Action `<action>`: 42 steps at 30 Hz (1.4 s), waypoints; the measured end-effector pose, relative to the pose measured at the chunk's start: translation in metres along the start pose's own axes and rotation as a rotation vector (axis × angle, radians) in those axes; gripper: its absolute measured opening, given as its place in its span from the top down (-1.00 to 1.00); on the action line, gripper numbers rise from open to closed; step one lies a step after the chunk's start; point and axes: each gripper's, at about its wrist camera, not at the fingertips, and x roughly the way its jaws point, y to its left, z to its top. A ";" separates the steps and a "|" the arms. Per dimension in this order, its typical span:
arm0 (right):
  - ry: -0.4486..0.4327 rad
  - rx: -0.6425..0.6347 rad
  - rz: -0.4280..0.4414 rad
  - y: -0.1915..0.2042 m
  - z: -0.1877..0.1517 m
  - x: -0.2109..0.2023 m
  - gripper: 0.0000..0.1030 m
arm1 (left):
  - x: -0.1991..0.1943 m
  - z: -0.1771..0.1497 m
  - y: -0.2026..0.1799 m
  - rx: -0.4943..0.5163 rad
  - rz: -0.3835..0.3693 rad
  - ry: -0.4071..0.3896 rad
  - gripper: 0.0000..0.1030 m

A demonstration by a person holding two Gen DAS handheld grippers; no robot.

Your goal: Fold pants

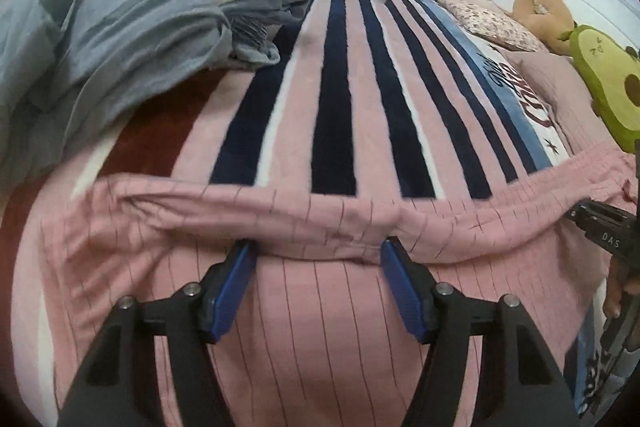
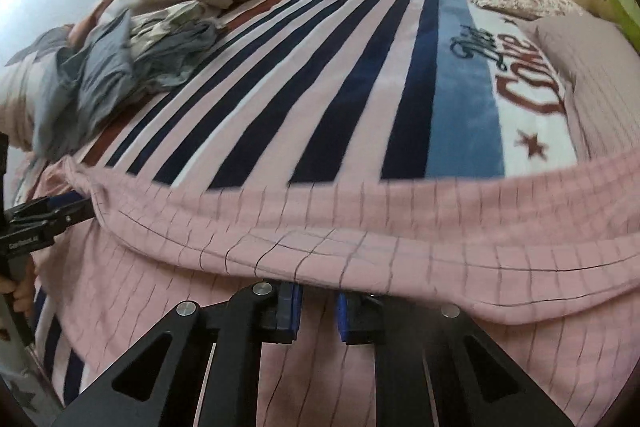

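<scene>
Left wrist view: pants (image 1: 320, 307), pink with thin dark lines, lie across near edge of bed (image 1: 340, 87), long axis left-right, a fold ridge just ahead of both grippers. Left gripper (image 1: 318, 251) jaws spread wide, tips at ridge, gripping nothing. Right gripper (image 2: 318, 301) jaws nearly together under ridge; can't tell if cloth is pinched. Grey clothes (image 1: 120, 39) piled far left.

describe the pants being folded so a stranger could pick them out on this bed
Start at the striped blanket covering the bed. Along its near edge, by both grippers, lie the pants, spread wide. They are pale pink with a thin dark grid of lines, unlike the broad navy stripes beneath or the grey-blue clothes pile.
</scene>
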 end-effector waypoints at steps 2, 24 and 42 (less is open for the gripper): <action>0.001 -0.003 -0.019 -0.002 0.008 0.003 0.85 | 0.005 0.008 0.003 -0.008 0.022 -0.003 -0.21; -0.177 0.067 -0.402 -0.117 -0.055 -0.181 -0.03 | -0.089 0.003 -0.050 0.068 -0.105 -0.208 -0.49; -0.126 0.058 -0.621 -0.193 -0.115 -0.223 0.38 | -0.095 -0.019 -0.097 0.133 -0.146 -0.192 -0.49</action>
